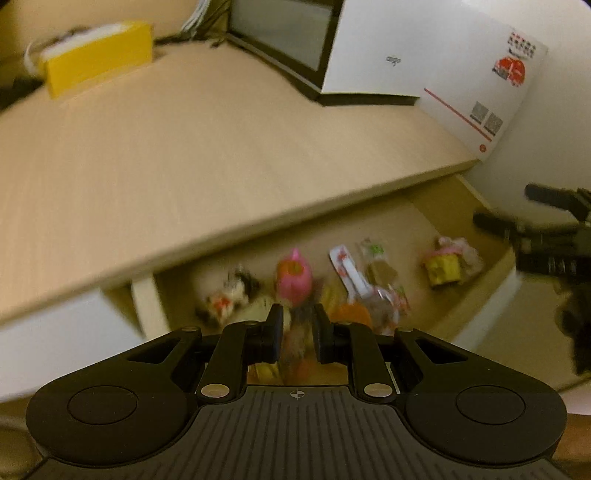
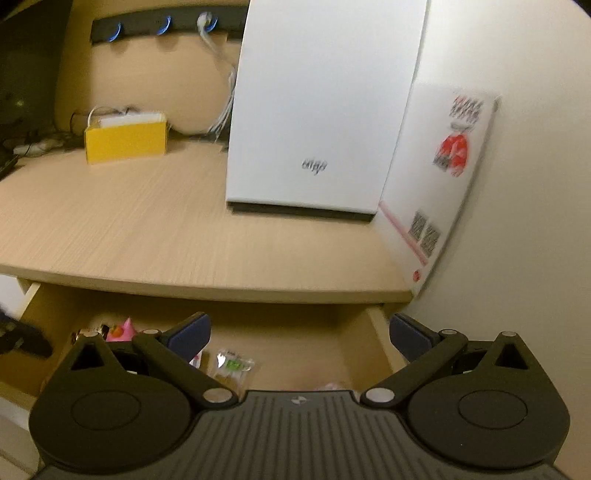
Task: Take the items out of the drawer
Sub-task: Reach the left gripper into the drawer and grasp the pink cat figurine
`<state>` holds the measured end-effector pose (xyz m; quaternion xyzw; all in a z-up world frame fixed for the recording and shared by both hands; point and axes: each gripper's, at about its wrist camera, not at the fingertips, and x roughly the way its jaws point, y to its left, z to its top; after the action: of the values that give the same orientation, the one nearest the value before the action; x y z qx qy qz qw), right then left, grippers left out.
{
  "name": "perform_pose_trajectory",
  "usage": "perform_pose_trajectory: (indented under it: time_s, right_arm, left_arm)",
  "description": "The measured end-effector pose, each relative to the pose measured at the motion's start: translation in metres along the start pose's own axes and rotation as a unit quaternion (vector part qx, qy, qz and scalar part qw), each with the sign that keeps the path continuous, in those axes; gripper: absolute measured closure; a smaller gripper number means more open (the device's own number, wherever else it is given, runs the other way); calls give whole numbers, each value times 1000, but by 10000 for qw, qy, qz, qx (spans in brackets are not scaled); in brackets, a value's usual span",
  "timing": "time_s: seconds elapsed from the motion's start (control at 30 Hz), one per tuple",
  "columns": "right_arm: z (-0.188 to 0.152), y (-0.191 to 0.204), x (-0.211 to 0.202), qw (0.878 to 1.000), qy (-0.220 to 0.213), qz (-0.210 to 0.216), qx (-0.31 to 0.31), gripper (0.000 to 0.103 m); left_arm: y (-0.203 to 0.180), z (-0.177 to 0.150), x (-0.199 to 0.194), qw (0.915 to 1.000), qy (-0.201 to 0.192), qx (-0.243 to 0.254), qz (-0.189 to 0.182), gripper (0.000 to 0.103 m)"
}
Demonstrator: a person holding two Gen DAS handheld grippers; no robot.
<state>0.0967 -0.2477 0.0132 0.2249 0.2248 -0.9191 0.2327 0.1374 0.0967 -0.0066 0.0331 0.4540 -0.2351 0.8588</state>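
Desk top: pale beige, fine wood-grain streaks. Drawer inside: tan, darker than desk. Box at desk back: bright yellow, white contents showing on top. Tall panel: plain white, small grey logo, black base strip. Card on wall: white, red figure, red line, grey square codes. Toy in drawer: pink, orange patch. Small cake-like item: yellow, pink top. Left gripper: black, dark blue pads. Right gripper: black, dark blue pads. Wall strip: black, blue rings.
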Motion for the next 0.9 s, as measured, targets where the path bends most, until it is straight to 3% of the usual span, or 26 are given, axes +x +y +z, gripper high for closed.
perform_pose_trajectory:
  time_s: [0.17, 0.37, 0.67, 0.9]
  right_arm:
    - [-9, 3, 33, 9904, 1094, 847, 24, 0]
    - [-17, -1, 60, 9830, 1592, 810, 423, 1]
    - [-22, -4, 67, 9776, 1886, 878, 324, 2]
    - [-20, -4, 66, 9778, 1877, 835, 404, 2]
  left_arm:
    - [-13, 13, 20, 9998, 131, 169, 4, 85]
    - [-8, 20, 41, 9986, 419, -17, 324, 85]
    - [0, 29, 61, 9977, 555, -207, 314, 85]
    - [-8, 34, 74, 9981, 593, -149, -19, 75]
